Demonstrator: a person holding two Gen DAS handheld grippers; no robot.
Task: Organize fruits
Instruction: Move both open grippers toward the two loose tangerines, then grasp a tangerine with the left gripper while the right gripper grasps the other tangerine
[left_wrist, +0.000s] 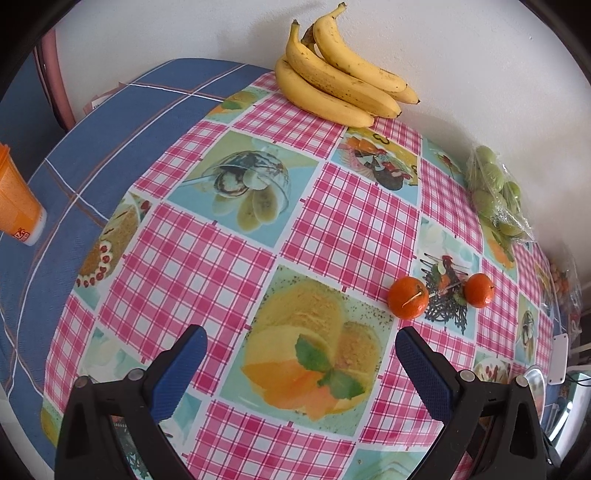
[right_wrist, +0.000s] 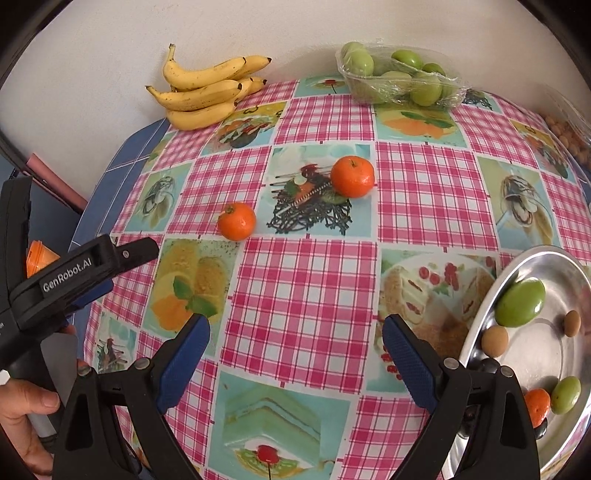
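Both my grippers, left (left_wrist: 301, 345) and right (right_wrist: 295, 334), are hovering wide open, gripping nothing. Two tangerines (right_wrist: 236, 221) are sitting mid-frame, well ahead of the right jaws; bananas (right_wrist: 207, 92) are lying upper left, metal plate (right_wrist: 532, 354) lower right.

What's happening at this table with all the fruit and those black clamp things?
A person is sorting fruit with a handheld claw in each hand. Both the left claw and right claw are open and empty above the table. Two tangerines lie loose on the tablecloth. The metal bowl already holds some fruit. Bananas and packed green fruit sit by the wall.
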